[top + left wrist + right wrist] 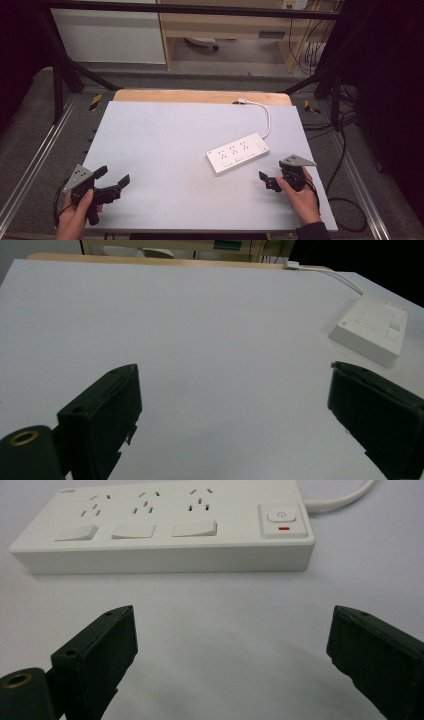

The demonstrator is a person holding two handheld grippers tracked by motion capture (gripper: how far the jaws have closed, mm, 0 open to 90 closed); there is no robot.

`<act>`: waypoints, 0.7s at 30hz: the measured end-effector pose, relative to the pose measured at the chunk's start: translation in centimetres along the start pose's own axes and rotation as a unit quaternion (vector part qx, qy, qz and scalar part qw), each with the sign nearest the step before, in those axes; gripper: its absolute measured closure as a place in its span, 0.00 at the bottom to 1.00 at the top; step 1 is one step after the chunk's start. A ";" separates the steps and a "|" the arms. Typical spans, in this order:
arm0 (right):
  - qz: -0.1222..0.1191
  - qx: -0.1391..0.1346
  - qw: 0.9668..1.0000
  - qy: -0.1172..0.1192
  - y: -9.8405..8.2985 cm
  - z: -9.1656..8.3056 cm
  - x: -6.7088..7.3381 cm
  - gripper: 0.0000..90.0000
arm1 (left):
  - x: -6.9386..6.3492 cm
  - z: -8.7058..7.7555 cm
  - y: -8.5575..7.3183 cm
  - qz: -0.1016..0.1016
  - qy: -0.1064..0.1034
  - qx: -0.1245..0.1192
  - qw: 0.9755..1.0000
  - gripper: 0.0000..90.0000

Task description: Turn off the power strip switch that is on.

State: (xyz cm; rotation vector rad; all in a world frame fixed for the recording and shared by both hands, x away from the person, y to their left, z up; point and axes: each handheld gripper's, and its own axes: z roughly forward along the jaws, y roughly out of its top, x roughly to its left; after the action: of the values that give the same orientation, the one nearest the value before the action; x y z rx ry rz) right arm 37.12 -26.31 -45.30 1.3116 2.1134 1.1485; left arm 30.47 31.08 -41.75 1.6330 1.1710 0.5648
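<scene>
Power strip (pixel 238 153) is what we see right of the table's (pixel 165 145) centre, a white block lying flat and angled, its near-left end toward us and its switch end farther right. Its white cable (pixel 265 112) curves off to the far edge. We count three socket groups, each with a rocker switch, plus a main button with a red mark (pixel 283 528) (clearest in the right gripper view). Our left gripper (pixel 114 177) sits at the near left corner, jaws spread wide and empty, well apart from the strip. Our right gripper (pixel 267 181) rests near the strip's near side, also released, nothing between its jaws.
</scene>
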 end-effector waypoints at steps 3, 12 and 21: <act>-0.001 -0.001 1.000 0.003 0.0 -0.2 0.3 0.07 | 0.0 0.0 0.0 0.002 -0.001 0.003 1.000 0.08; 0.002 -0.014 1.000 -0.003 0.2 -1.0 0.4 0.07 | 0.0 0.0 0.0 0.001 -0.004 0.000 1.000 0.07; 0.008 -0.050 0.999 -0.003 1.1 -1.9 0.3 0.07 | -0.1 0.0 0.0 0.002 -0.005 0.000 1.000 0.06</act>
State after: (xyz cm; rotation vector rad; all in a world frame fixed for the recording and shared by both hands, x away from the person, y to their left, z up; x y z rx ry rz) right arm 36.28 -26.59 -43.29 1.2865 2.0186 1.2382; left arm 30.44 31.03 -41.69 1.6366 1.1603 0.5579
